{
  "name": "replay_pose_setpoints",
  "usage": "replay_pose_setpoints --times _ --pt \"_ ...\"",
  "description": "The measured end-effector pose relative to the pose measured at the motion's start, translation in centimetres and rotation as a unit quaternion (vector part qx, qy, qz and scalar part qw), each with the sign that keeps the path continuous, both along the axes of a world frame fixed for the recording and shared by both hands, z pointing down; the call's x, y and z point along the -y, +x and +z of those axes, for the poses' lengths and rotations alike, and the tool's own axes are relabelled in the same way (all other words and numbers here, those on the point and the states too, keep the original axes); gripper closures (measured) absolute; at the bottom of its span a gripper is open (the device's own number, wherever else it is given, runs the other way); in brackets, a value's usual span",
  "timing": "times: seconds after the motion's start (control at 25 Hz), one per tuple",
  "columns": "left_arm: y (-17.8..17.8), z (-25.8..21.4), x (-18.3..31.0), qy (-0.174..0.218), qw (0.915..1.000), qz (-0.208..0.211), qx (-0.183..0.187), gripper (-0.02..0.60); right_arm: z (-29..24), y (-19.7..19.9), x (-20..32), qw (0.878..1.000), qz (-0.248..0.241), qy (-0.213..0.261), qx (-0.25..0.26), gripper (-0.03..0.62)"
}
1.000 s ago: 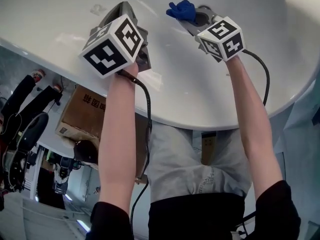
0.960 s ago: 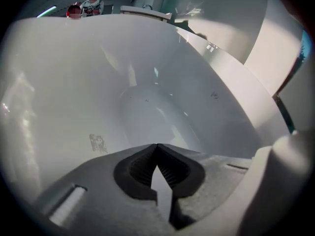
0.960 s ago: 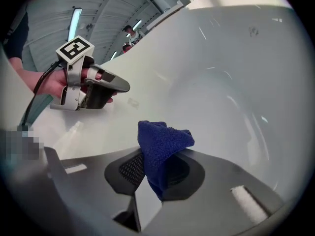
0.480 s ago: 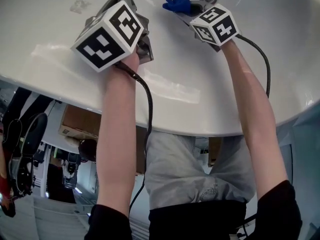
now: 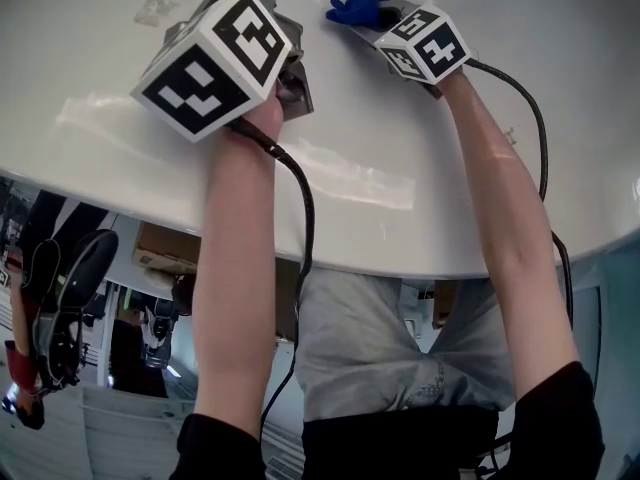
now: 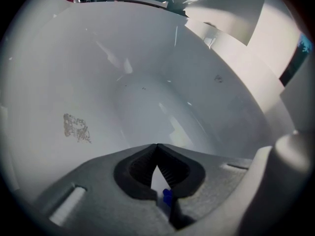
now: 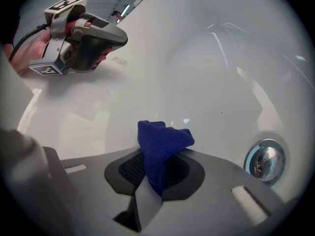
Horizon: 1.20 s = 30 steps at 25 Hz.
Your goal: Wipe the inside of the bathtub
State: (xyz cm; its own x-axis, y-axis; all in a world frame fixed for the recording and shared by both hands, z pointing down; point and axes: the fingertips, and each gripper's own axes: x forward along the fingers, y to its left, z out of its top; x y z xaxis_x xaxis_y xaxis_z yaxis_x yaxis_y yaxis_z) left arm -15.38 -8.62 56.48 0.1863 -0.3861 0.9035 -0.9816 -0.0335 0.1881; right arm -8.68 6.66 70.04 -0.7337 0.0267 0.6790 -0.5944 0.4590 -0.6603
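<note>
We find both grippers inside the white bathtub (image 5: 420, 198), reaching over its near rim. Right gripper (image 7: 156, 167): fingers clamped on a bunched blue cloth (image 7: 162, 139), which stands up past the tips, close against the tub's inner wall and near the chrome drain (image 7: 265, 160); we cannot confirm contact. Left gripper (image 6: 157, 154): fingers closed tip to tip, gripping nothing, held over the wall near a grey scuff (image 6: 76, 128).

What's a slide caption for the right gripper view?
Right gripper clamps blue cloth inside white bathtub, drain close by.
</note>
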Motion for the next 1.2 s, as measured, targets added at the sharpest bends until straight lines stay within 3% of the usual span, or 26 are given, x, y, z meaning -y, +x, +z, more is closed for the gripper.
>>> replay_pose_setpoints --times 0.24,0.52,1.04,1.2 --pt "-0.4 0.7 -1.4 -0.012 0.9996 -0.025 -0.006 0.58 0.3 -0.7 -1.7 1.0 -0.005 -0.01 0.004 0.523" --pt "-0.5 0.1 -1.9 -0.009 0.9997 -0.02 -0.005 0.58 0.0 -1.5 -3.1 0.999 -0.023 -0.024 0.004 0.523" --pt "-1.1 -3.8 -1.5 0.013 0.9992 -0.037 -0.006 0.58 -5.0 -2.7 -5.4 0.997 -0.062 -0.038 0.034 0.523" --pt "-1.6 -4.9 -1.8 0.02 0.9995 -0.012 0.021 0.58 -7.0 -3.4 -6.1 0.996 -0.072 -0.042 0.038 0.523"
